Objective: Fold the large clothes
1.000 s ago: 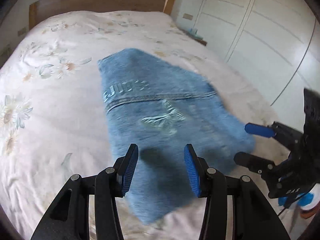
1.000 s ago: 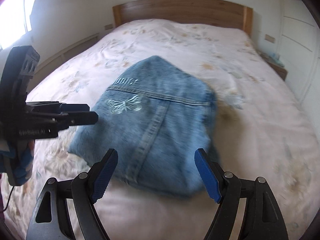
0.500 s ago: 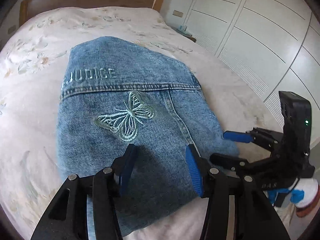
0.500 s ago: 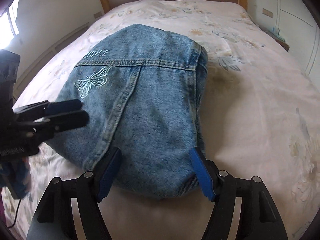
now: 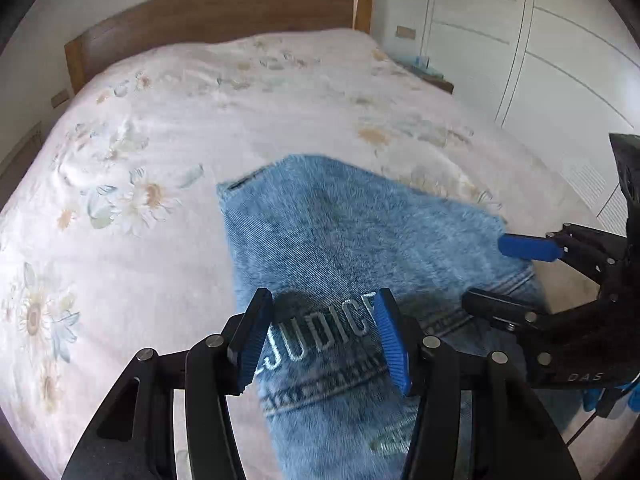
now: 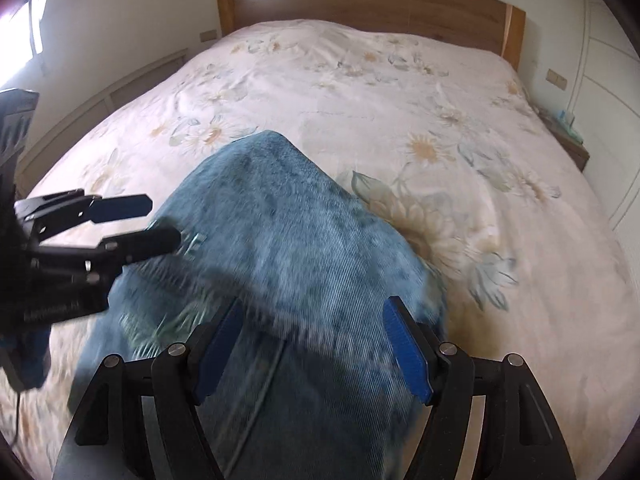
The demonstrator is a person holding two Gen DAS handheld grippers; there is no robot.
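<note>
Left claw [image 5: 320, 340] hangs with jaws apart, blue pads either side of the stitched lettering "JUDICE" [image 5: 320, 342] on the folded denim garment [image 5: 352, 240]; nothing between the pads but air over cloth. Right claw [image 6: 314, 350] likewise spread wide above the same garment [image 6: 288, 248], gripping nothing. Each claw shows in the other's view: right one at the garment's right edge [image 5: 520, 276], with "DAS" legible on its black body; left one over the garment's left side [image 6: 148, 220], its own label too blurred to read. Garment lies on the bed [image 5: 160, 128], on a pale floral cover [image 6: 400, 92], toward the near end. Wooden headboard [image 6: 360, 4] at the far end, white wardrobe doors [image 5: 560, 60] to the right. Compared with half a second ago: both views have shifted forward over the cloth, the embroidered butterfly is no longer plainly visible, the lettering now sits between the left pads, and motion blur smears the denim.
</note>
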